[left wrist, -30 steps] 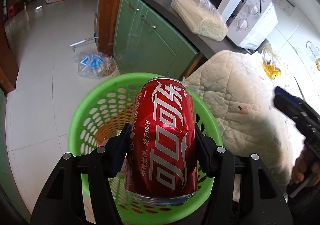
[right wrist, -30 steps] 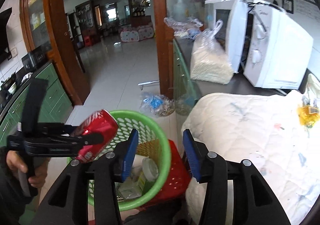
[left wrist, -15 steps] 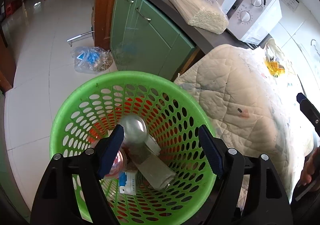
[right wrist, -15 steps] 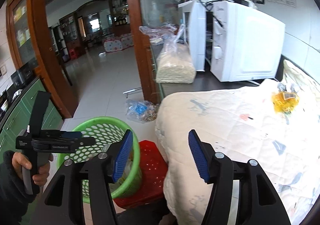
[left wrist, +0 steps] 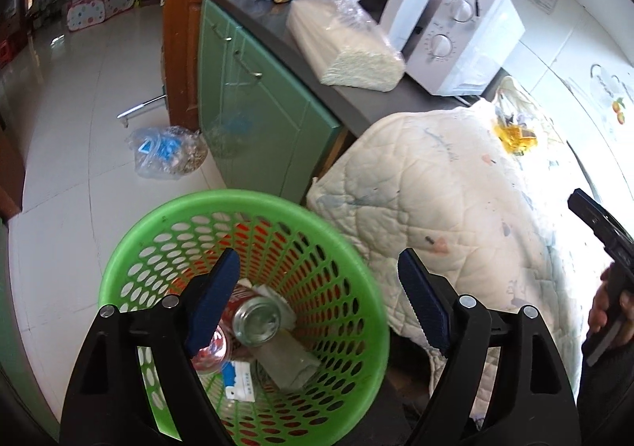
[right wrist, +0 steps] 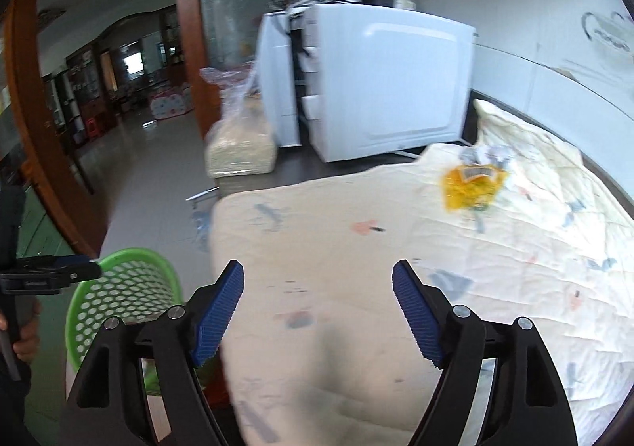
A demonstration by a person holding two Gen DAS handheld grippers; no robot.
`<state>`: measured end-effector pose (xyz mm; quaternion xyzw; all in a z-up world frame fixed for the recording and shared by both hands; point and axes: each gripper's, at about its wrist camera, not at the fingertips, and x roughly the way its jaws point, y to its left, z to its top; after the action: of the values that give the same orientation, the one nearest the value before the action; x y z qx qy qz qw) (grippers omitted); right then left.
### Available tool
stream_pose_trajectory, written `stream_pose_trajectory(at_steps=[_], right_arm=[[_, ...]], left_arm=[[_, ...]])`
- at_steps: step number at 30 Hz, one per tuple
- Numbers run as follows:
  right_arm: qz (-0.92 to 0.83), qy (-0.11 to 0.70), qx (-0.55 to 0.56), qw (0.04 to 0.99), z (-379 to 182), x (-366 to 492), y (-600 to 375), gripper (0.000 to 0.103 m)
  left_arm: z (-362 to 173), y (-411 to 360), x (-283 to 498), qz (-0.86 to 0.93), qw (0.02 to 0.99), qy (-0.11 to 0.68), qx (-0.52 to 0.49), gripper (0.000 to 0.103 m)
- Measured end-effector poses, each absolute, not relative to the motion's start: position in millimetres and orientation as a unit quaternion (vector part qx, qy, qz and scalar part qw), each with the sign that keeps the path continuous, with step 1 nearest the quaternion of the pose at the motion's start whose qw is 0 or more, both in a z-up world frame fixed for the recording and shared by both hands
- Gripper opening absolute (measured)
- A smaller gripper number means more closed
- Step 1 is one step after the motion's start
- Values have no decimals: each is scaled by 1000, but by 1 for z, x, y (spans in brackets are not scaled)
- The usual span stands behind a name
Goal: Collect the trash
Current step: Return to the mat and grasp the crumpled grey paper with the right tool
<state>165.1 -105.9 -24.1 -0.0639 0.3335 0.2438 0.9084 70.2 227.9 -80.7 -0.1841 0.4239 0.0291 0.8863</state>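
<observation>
Crowding the green basket (left wrist: pixel 130 267): quilt (left wrist: pixel 455 184), green cabinet (left wrist: pixel 253 105), floor bag (left wrist: pixel 168 152).

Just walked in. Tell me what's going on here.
A person with a gripper in each hand is collecting trash. The left gripper hangs over the green basket, jaws opening and empty; a red can lies inside among other rubbish. The right gripper, also opening and empty, points over the quilted cloth toward a yellow wrapper lying near the microwave.
</observation>
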Motion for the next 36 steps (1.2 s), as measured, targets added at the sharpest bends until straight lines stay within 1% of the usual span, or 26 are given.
stream_pose_trajectory(at_steps=[11,17,24,31,36], right_arm=[[169,366,7,915,-17,244,-202,76],[160,377,34,912,-10,296,-231,76],[172,397,61,899,-12,376,-239,76],[161,423,36,891,-30,438,-229,76],[161,444,23,881,-47,466,-221,76]], left_arm=[[-68,185,111,-13,891,429,-148,82],[-66,163,138,-34,889,436,-133,82],[-64,136,171,-49,888,445,-103,82],[-64,116,201,-63,887,451,-80,82],[-60,102,218,-74,888,449,-63,82]])
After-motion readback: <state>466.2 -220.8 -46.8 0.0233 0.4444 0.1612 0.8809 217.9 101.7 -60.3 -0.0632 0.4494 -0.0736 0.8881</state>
